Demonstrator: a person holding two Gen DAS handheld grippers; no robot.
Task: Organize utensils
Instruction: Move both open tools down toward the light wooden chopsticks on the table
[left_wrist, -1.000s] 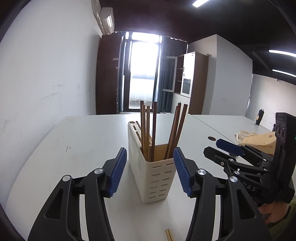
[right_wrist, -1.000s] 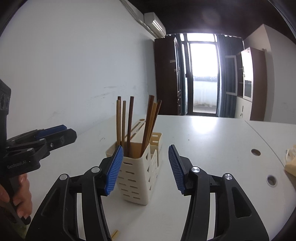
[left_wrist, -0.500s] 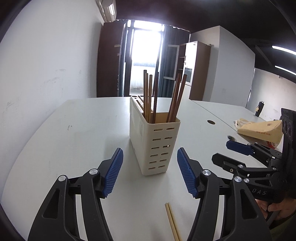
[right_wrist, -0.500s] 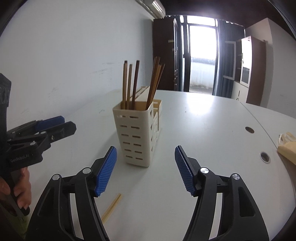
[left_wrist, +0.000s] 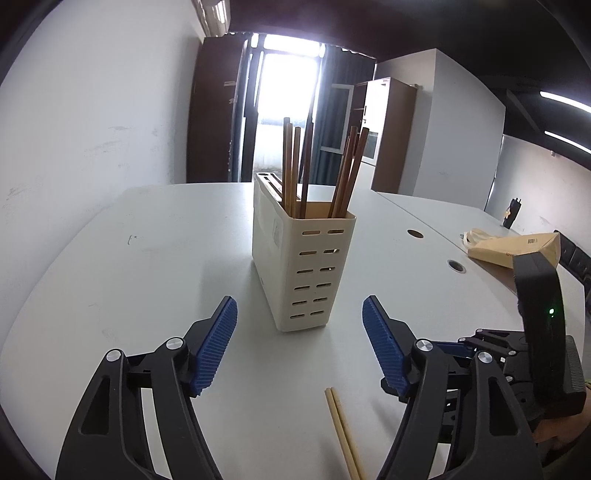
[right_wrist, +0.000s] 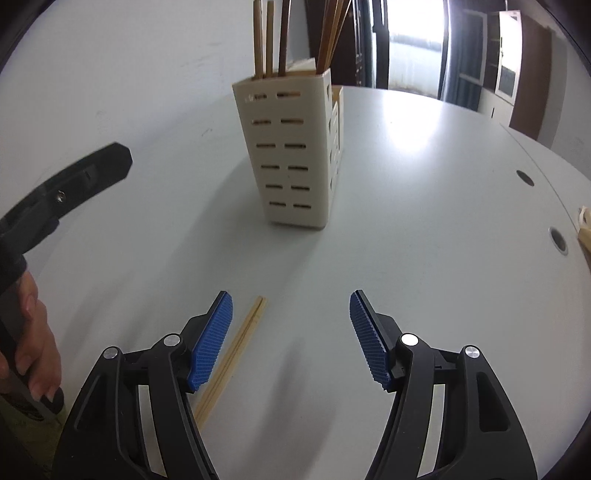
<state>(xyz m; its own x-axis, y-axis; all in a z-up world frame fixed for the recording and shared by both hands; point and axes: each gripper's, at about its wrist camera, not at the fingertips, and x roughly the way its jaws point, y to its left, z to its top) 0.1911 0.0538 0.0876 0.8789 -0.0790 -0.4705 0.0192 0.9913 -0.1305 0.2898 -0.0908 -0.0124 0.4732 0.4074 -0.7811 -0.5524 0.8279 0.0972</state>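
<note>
A cream slotted utensil holder (left_wrist: 304, 271) stands upright on the white table, with several brown chopsticks (left_wrist: 295, 166) standing in it. It also shows in the right wrist view (right_wrist: 295, 155). A pair of light wooden chopsticks (left_wrist: 343, 432) lies flat on the table in front of the holder; in the right wrist view the pair (right_wrist: 232, 354) lies just right of my right gripper's left finger. My left gripper (left_wrist: 300, 345) is open and empty, short of the holder. My right gripper (right_wrist: 291, 338) is open and empty, above the table near the loose pair.
The white table (left_wrist: 147, 258) runs back to a wall on the left. A tan paper bag (left_wrist: 517, 251) lies at the far right. Round cable holes (right_wrist: 524, 178) sit in the table on the right. The right gripper's body (left_wrist: 535, 332) is close to my left gripper's right side.
Both grippers have pulled back from the holder and tilted down. The loose chopstick pair on the table has come into view. Both stay open.
</note>
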